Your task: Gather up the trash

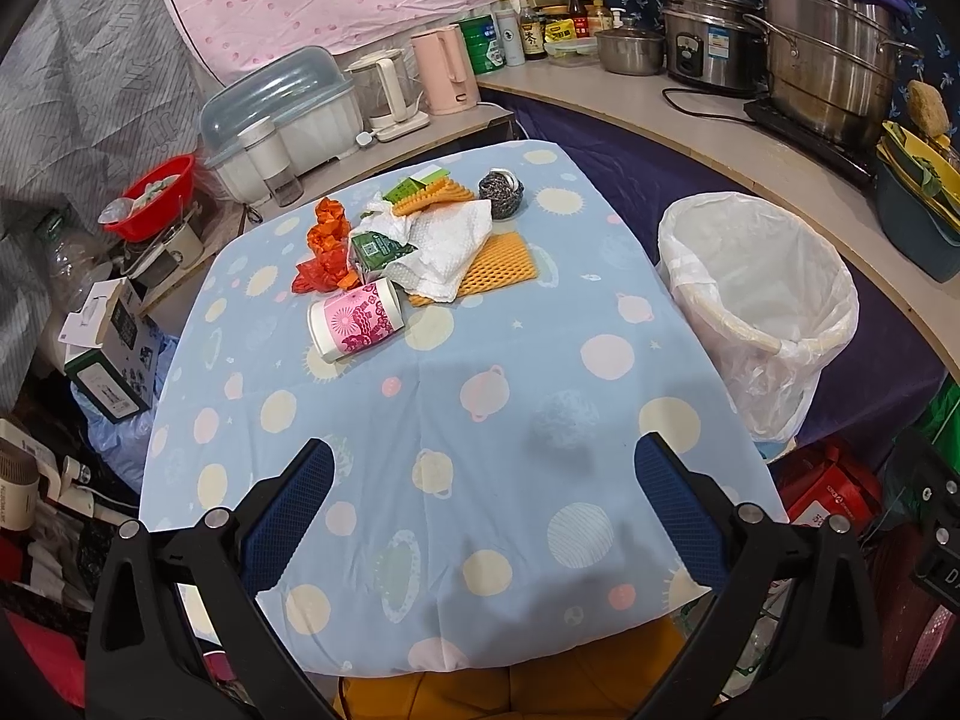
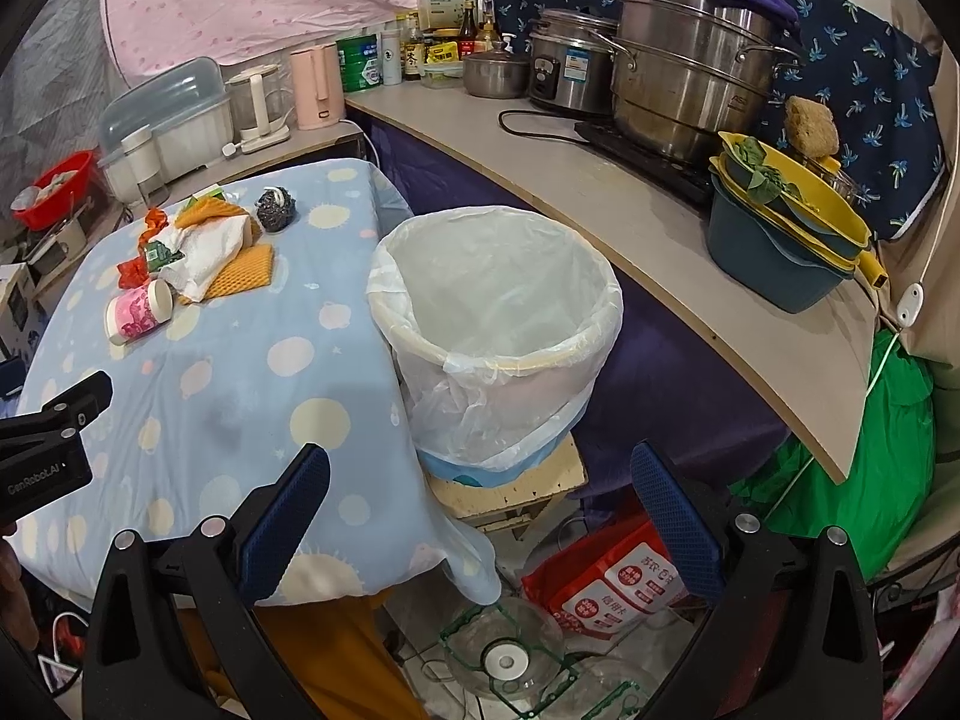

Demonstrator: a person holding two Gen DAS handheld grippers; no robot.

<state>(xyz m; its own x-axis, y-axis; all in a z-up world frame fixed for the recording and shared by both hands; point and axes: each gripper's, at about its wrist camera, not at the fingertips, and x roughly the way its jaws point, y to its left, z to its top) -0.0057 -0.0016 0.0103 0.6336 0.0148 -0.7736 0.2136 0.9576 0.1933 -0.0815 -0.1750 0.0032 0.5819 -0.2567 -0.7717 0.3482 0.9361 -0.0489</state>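
Both grippers are wide open and hold nothing. Left gripper (image 1: 483,468) hangs over the blue table (image 1: 456,420). Right gripper (image 2: 480,474) hangs near the table edge, by the bin (image 2: 498,324). Trash sits at the far end: a cup (image 1: 355,325), a tissue (image 1: 444,246), orange wrappers (image 1: 327,246). Pots (image 2: 678,60) stand on the counter (image 2: 600,192).

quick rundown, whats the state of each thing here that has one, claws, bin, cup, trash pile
left claw: open, holding nothing, above the table
right claw: open, holding nothing
trash bin: upright beside the table, lined with a white bag, looks empty
paper cup: tipped on its side on the tablecloth
paper towel: crumpled, lying over the orange foam net
steel scourer: on the table, apart from the cup
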